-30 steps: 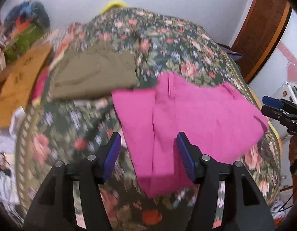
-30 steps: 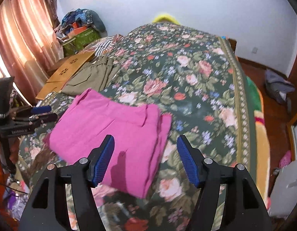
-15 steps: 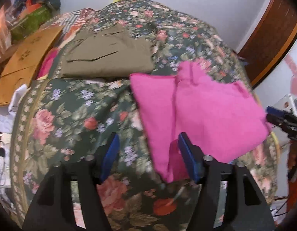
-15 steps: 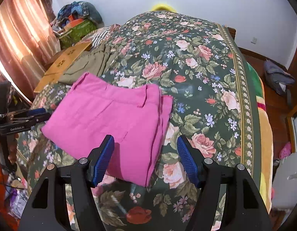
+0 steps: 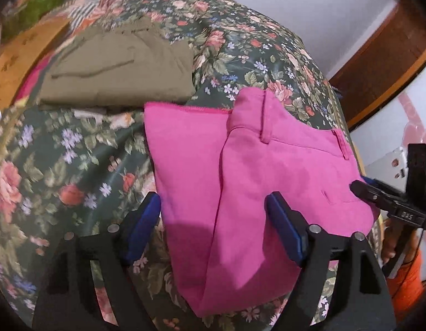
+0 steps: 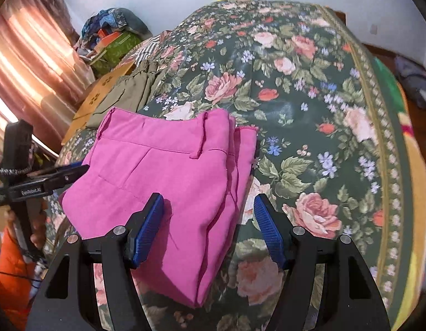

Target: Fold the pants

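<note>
The pink pants (image 5: 257, 193) lie folded into a thick flat packet on the bed (image 5: 74, 165), on its dark floral spread, near the edge closest to the person. The waistband with its belt loops runs along the far side of the packet, and a narrower folded layer sticks out along one side.

In the left wrist view, the left gripper (image 5: 213, 220) hangs just above the near end of the packet, its blue-padded fingers (image 5: 284, 229) spread wide and holding nothing; the pink cloth fills the gap between them without being pinched. The right gripper (image 6: 208, 224) does the same from the other side: fingers (image 6: 146, 229) wide apart, empty, with the packet's near edge and side fold showing between them.

Each gripper appears in the other's camera. The right one sits at about 3 o'clock in the left view, its tip at the pink cloth's edge, though I can't tell if it touches. The left one sits at 9 o'clock in the right view.

At about 10 o'clock from the pink packet lies a folded pair of olive pants (image 5: 119, 66), just apart from it.
</note>
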Motion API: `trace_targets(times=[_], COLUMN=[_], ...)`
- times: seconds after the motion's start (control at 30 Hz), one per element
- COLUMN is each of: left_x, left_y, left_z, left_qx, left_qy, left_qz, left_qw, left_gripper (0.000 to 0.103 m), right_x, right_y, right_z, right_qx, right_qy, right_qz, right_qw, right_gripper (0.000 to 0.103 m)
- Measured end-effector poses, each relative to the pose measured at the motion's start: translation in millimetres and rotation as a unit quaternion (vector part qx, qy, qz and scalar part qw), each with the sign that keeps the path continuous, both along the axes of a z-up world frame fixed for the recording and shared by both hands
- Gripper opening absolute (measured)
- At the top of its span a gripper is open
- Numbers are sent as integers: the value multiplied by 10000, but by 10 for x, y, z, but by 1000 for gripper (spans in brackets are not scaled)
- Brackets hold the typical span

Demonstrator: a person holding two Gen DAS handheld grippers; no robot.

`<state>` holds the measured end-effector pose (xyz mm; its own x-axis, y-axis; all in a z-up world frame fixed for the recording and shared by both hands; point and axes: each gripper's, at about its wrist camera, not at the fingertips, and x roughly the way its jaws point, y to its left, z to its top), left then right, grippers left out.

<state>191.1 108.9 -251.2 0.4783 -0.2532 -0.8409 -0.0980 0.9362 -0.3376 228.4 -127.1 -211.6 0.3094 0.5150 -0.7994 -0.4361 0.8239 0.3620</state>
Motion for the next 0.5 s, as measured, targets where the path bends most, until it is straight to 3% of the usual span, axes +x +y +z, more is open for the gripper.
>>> trace_targets(times=[0.1,0.2,0.5], left_x=[-24,-13,4], left_y=[25,22,-102], left_z=[-58,-49,115], left_qx=[-189,-400,-258], left_qy=[-8,-46,-226], left_qz=[53,-55,-318], left_qw=[9998,9992,9989], left_gripper=[78,63,27], right_x=[48,48,72], right_y=[-16,14,3], right_z=[-62,-49,28], right_qx=[133,193,407], right_qy=[58,24,-176], right_qz=[-35,72,57], right_qw=[9999,9998,9990], right_gripper=[64,50,23])
